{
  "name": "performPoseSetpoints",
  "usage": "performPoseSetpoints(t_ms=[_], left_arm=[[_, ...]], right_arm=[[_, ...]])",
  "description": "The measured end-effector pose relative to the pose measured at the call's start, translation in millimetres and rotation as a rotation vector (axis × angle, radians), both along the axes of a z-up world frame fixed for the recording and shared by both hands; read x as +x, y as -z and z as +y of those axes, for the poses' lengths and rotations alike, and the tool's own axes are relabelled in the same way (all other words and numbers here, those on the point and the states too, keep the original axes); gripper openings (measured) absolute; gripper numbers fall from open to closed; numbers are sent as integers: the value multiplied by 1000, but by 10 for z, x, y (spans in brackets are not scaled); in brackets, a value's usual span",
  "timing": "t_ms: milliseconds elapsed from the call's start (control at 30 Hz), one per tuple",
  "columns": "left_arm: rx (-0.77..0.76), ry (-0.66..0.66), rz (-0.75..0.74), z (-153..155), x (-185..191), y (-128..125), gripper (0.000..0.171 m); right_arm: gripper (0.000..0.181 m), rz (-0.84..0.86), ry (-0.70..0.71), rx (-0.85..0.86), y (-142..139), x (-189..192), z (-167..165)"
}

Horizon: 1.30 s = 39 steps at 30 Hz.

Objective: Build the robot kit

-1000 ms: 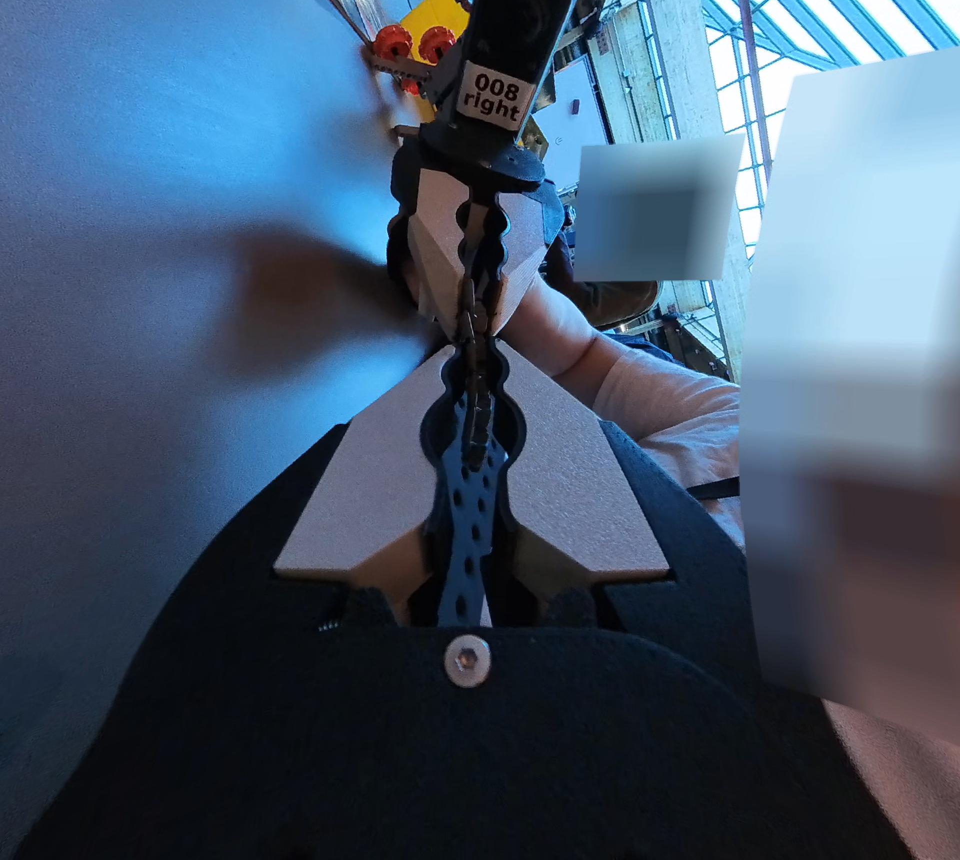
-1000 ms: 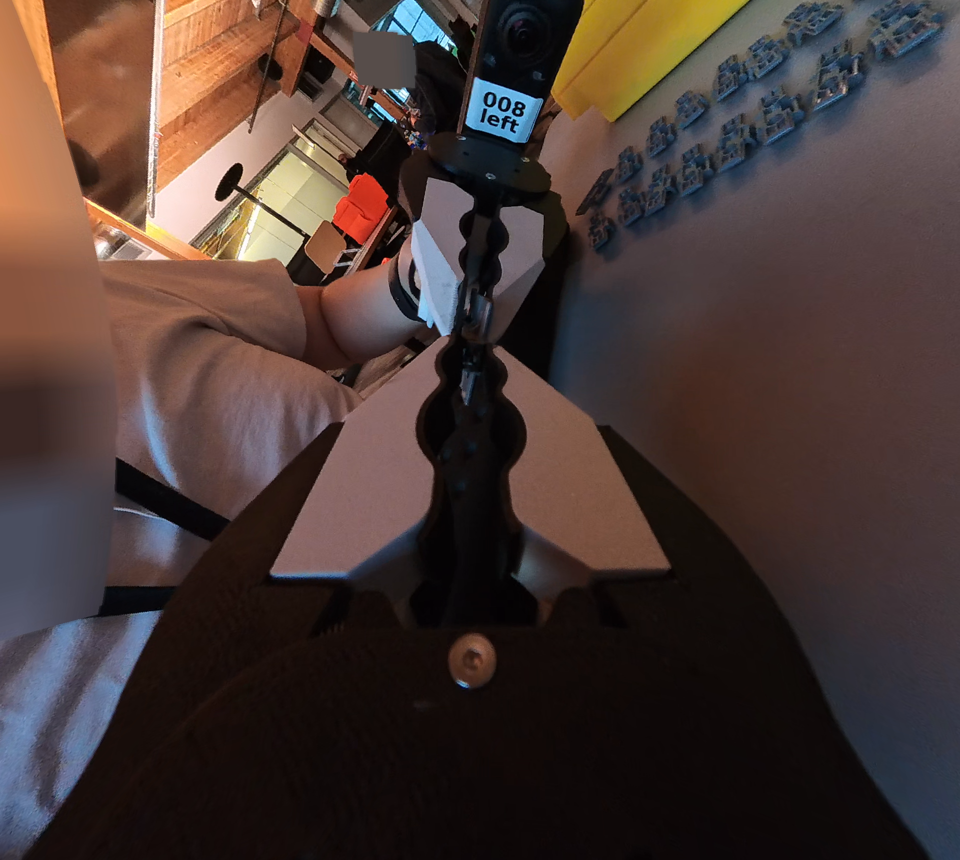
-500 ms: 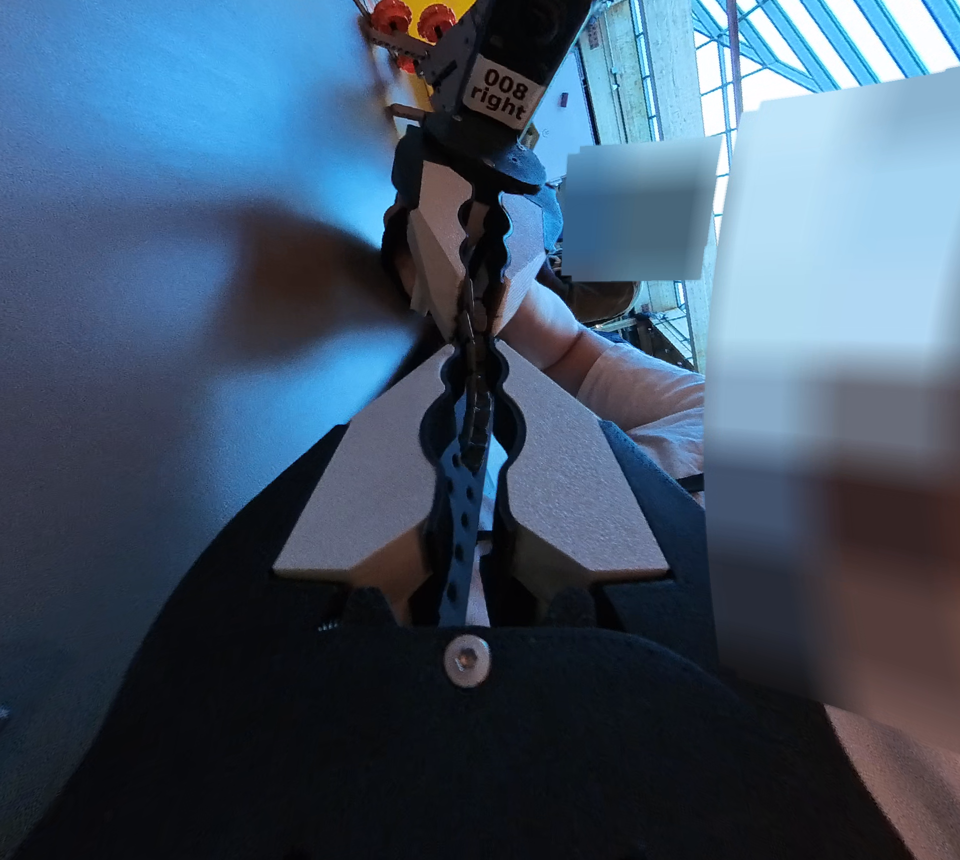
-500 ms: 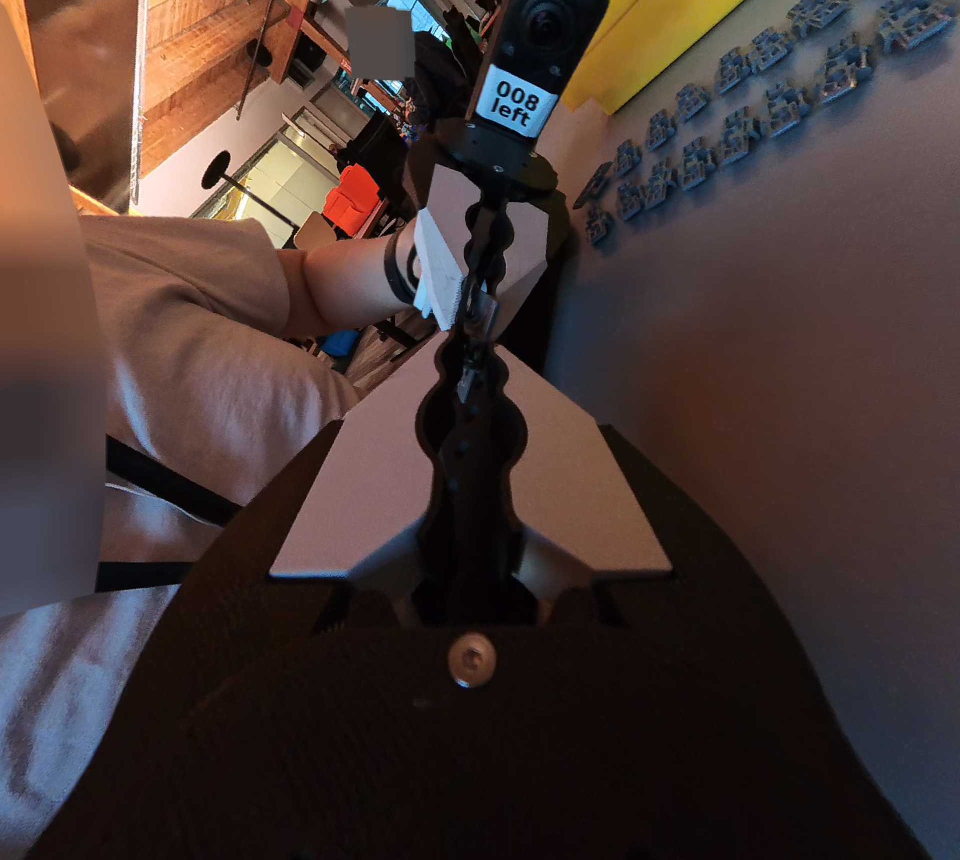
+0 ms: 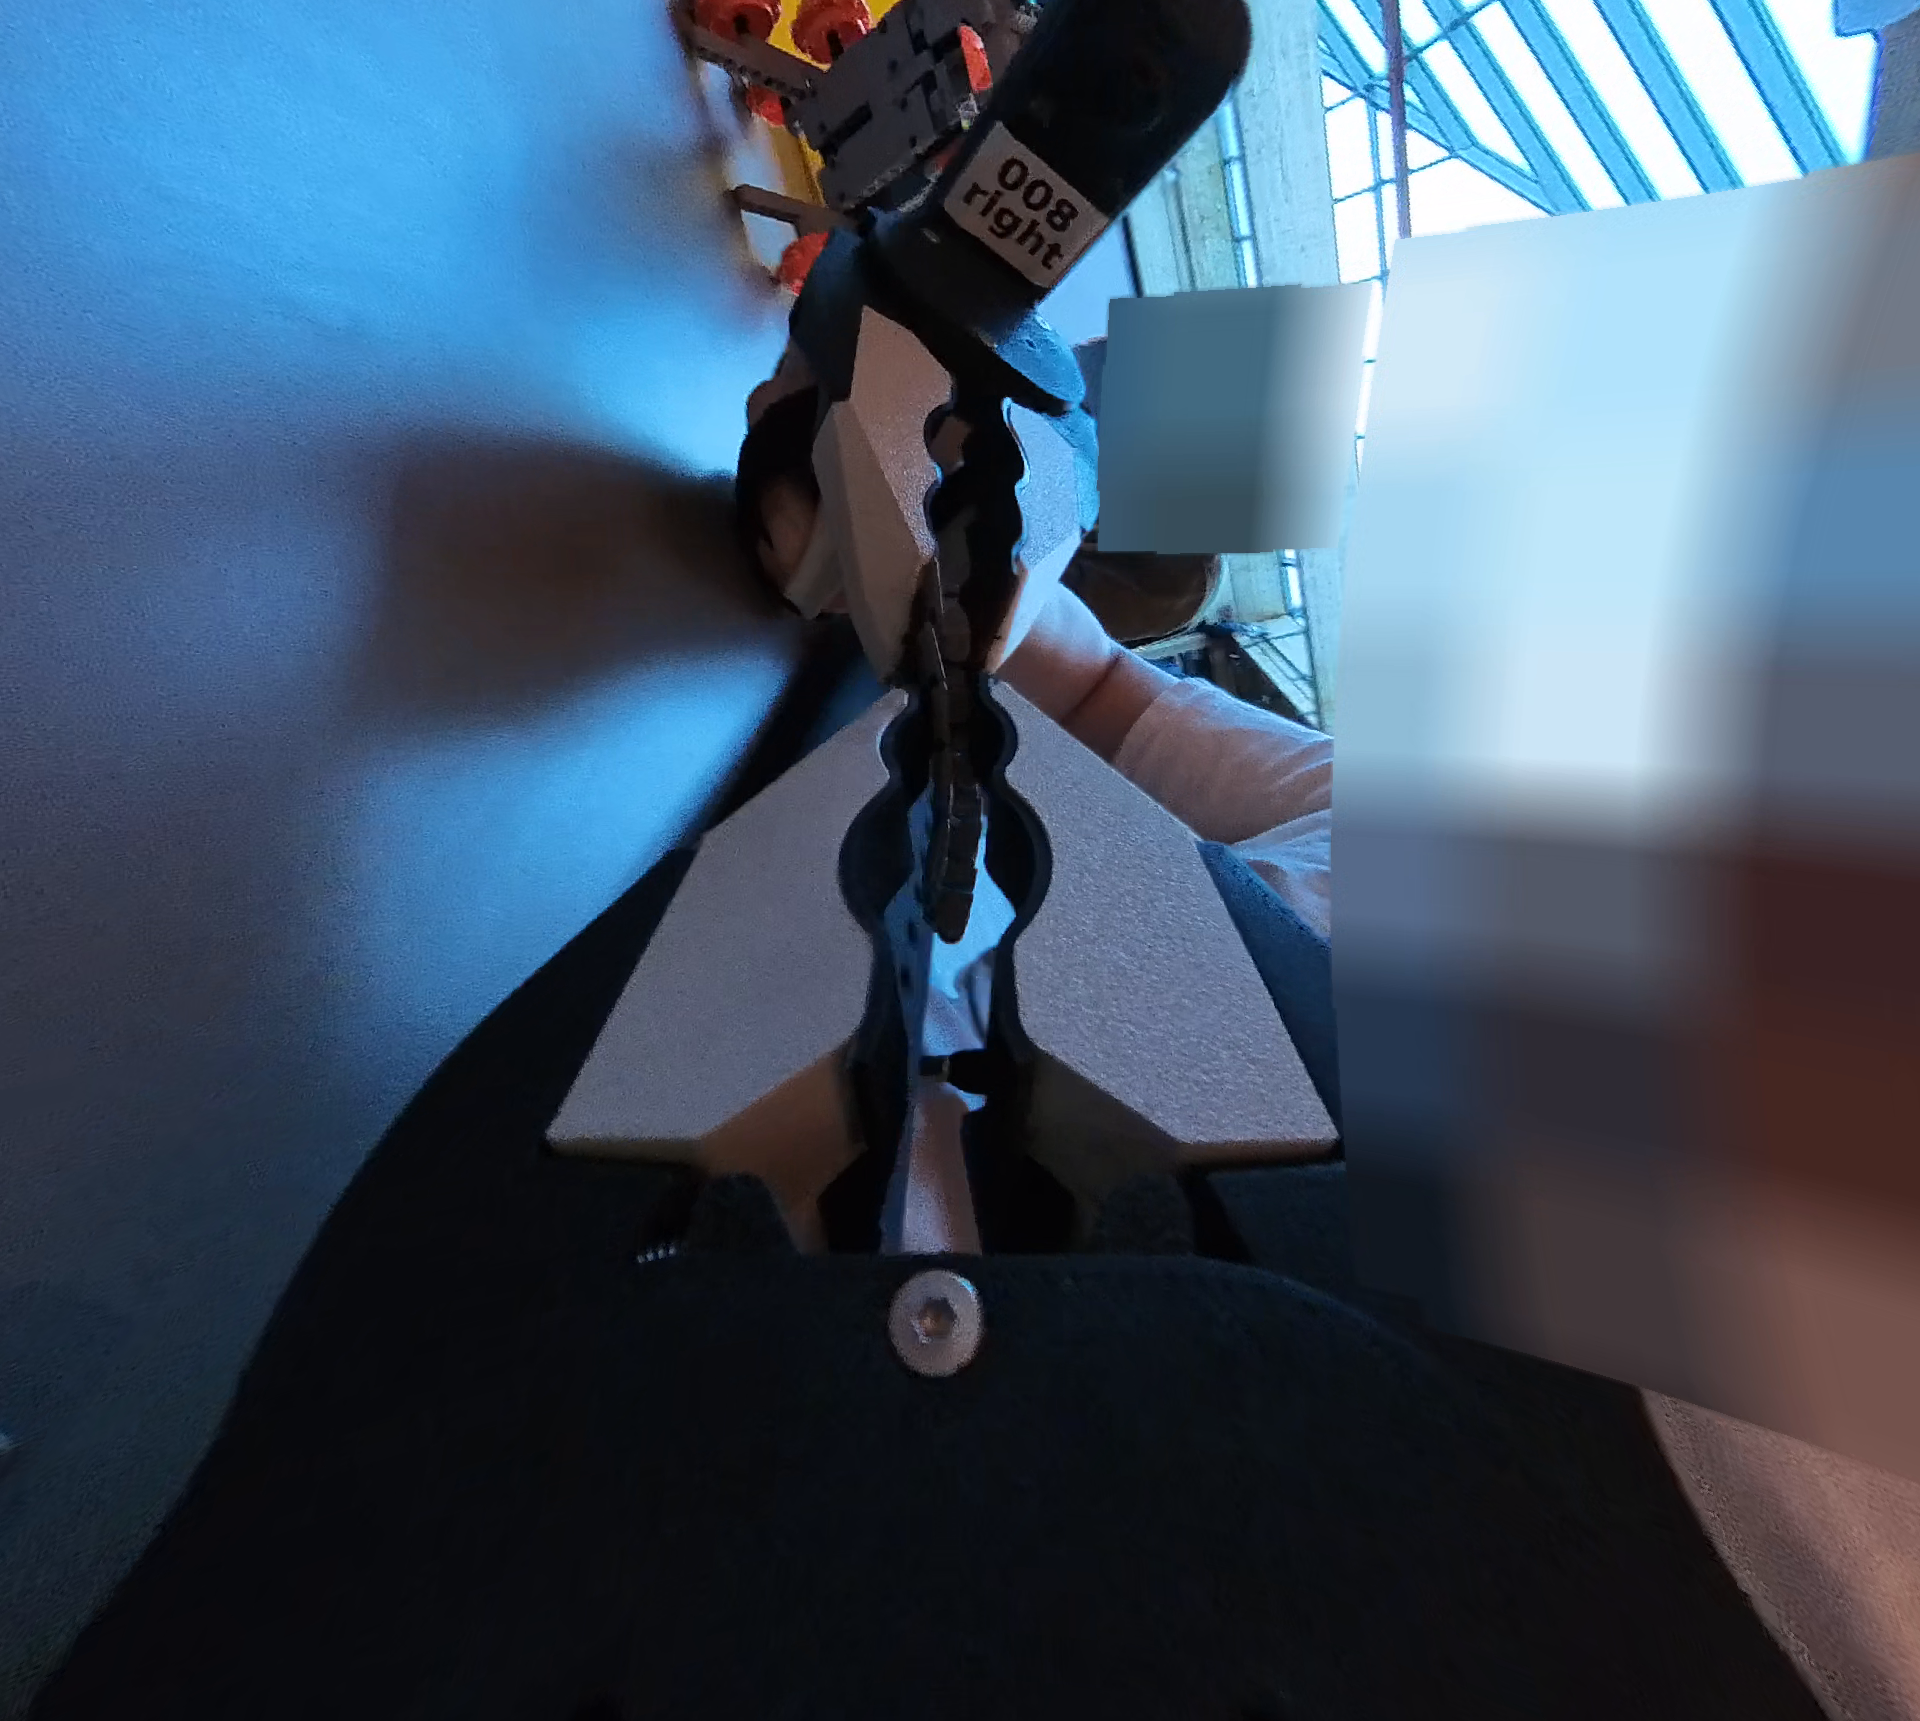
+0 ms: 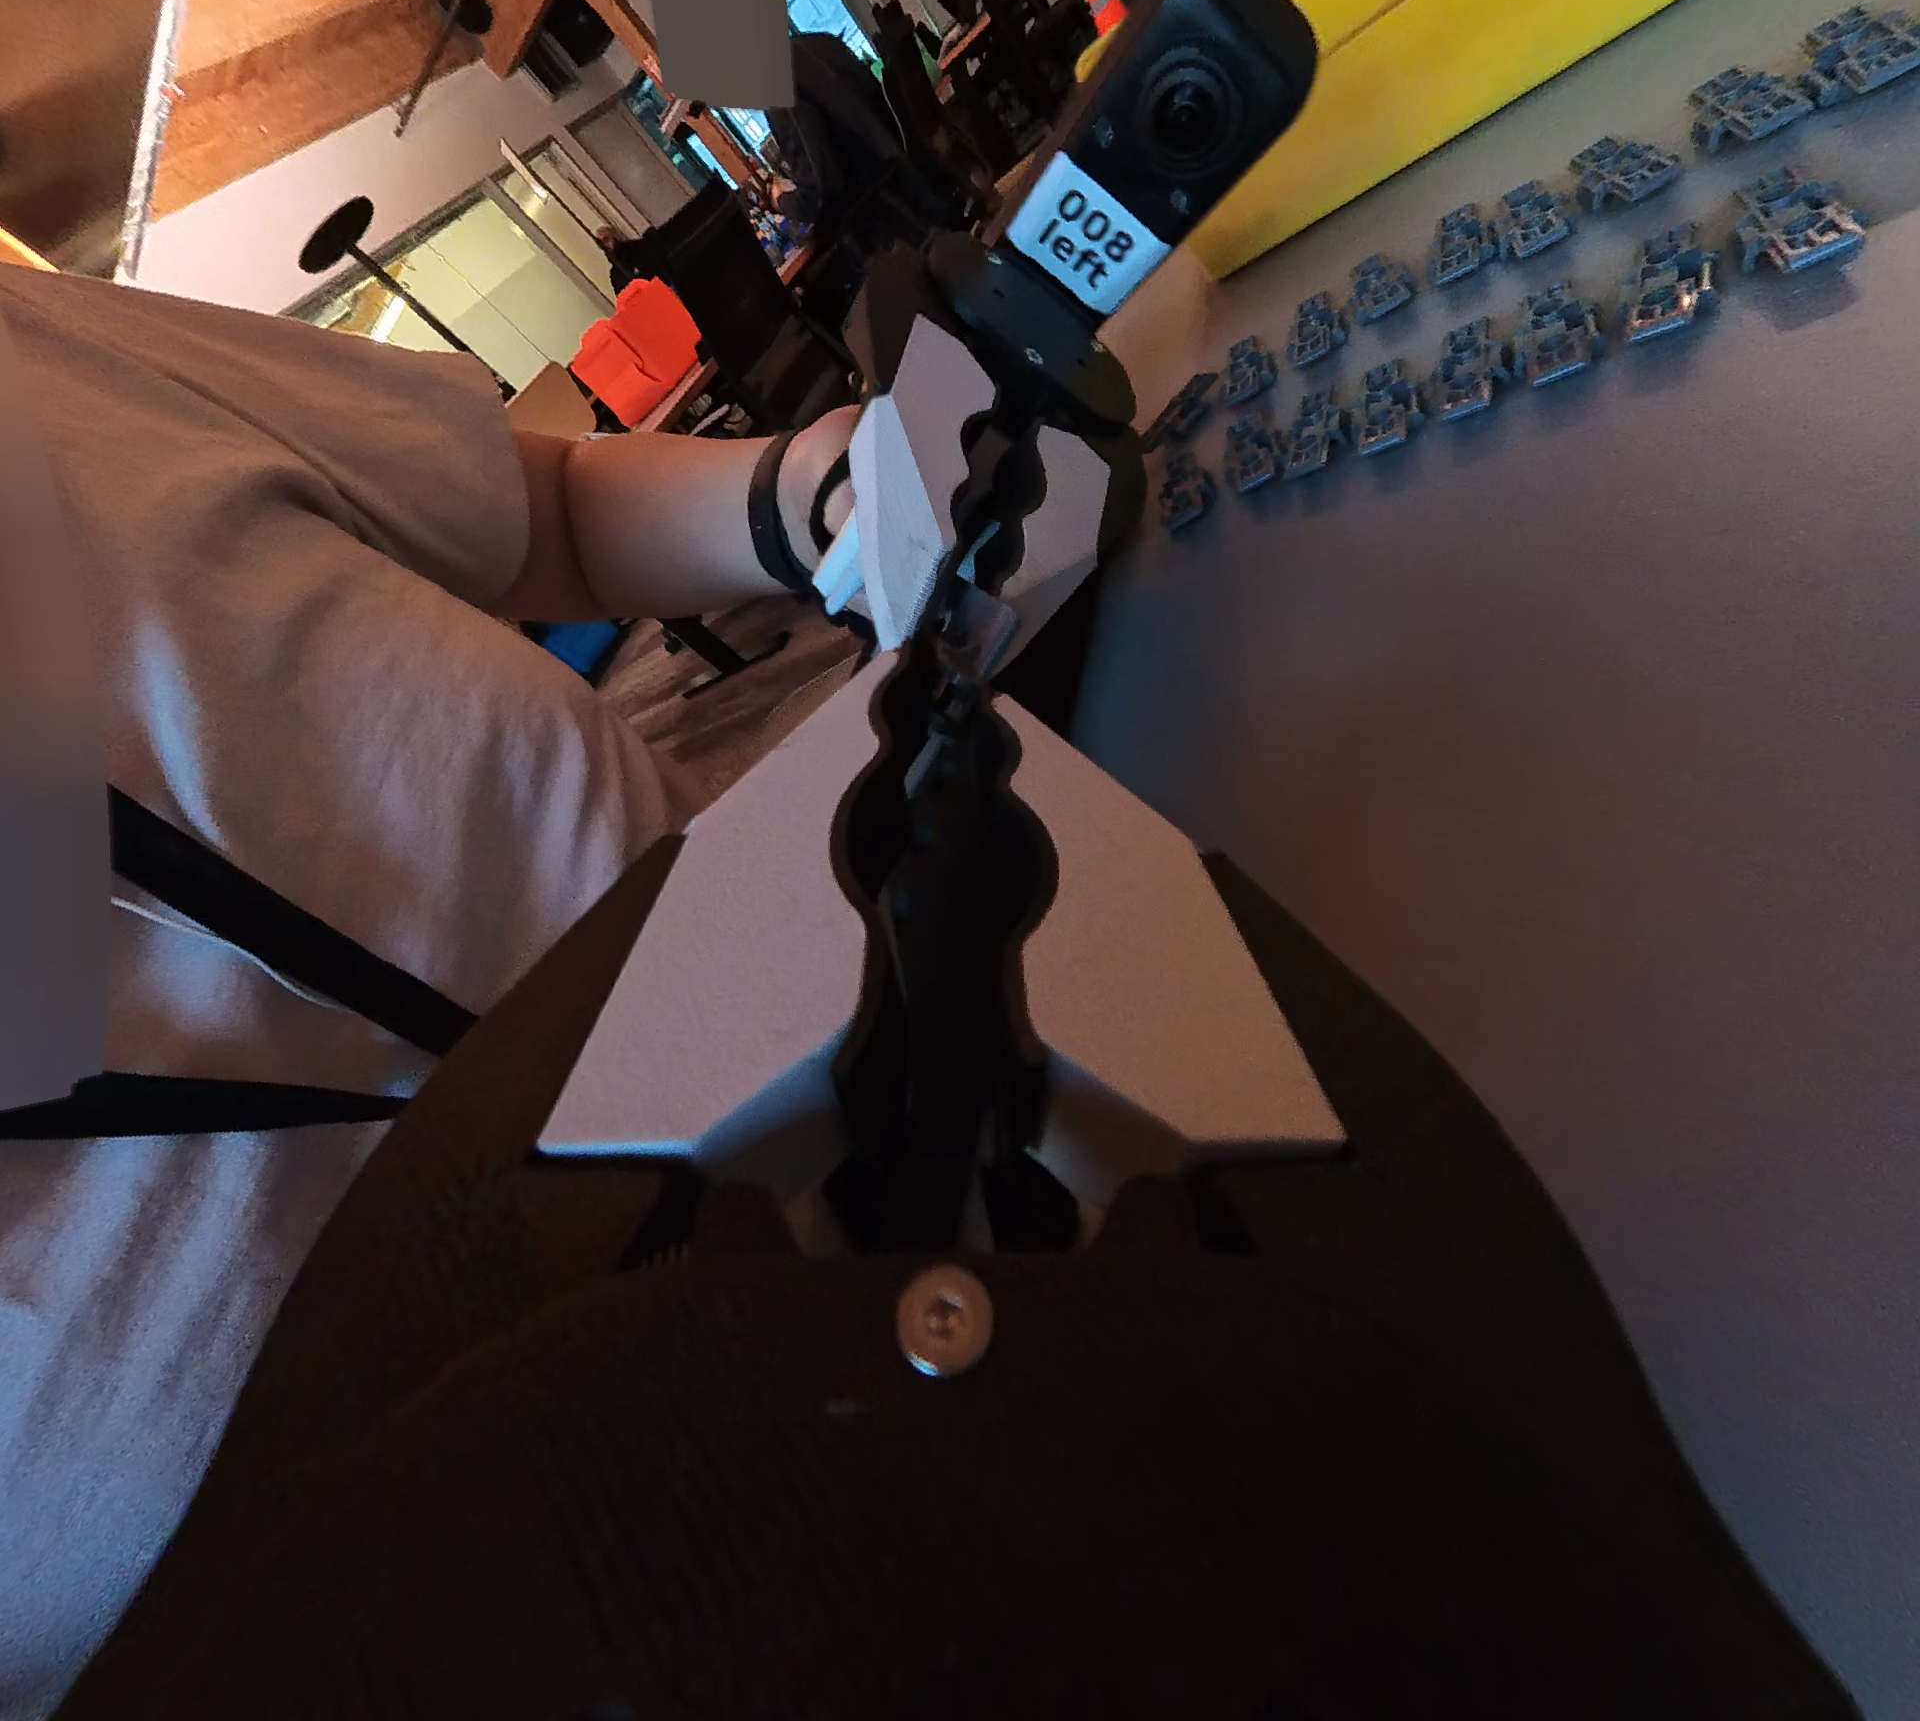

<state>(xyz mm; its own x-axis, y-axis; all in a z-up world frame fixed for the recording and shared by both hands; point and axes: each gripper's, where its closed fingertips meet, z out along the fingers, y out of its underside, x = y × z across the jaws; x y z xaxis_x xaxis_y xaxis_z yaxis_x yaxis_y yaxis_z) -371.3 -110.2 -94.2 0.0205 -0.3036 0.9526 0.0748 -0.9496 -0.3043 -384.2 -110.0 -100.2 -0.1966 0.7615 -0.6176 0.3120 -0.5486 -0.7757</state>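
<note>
The two grippers meet tip to tip above a grey counter (image 6: 1558,736), sharing a dark chain of small links (image 5: 954,798). The left gripper (image 5: 940,715) has its jaws narrow, pinching the chain near the tips with a gap farther back; a blue perforated strip (image 5: 902,944) lies alongside. The right gripper (image 6: 940,715) has its jaws narrow around the chain's other end. Only the left wrist view shows a grey brick model with orange wheels (image 5: 883,82) on the far counter. Only the right wrist view shows rows of small grey pieces (image 6: 1538,321) and a yellow bin (image 6: 1507,9) at the far right.
</note>
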Motion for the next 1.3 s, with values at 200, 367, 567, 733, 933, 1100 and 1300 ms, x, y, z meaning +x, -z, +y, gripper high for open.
performPoseSetpoints(t_ms=[200, 367, 567, 733, 933, 1100, 1300], left_arm=[[115, -40, 99, -13, 12, 49, 4], [220, -84, 163, -7, 17, 53, 5], [126, -71, 78, 46, 24, 8, 5], [119, -76, 73, 65, 29, 1, 5], [122, -68, 98, 58, 50, 30, 5], [124, -65, 100, 54, 56, 29, 6], [124, -68, 105, 57, 56, 34, 5]], right_arm=[[9, -47, -36, -89, 54, 14, -31], [9, -58, -48, -185, 57, 19, -31], [6, -5, -39, -266, -29, 18, 47], [7, -4, -48, -406, -42, 30, 81], [7, -27, -60, -379, -15, 58, 67], [7, -31, -66, -375, -11, 68, 66], [7, -36, -64, -380, -1, 76, 74]])
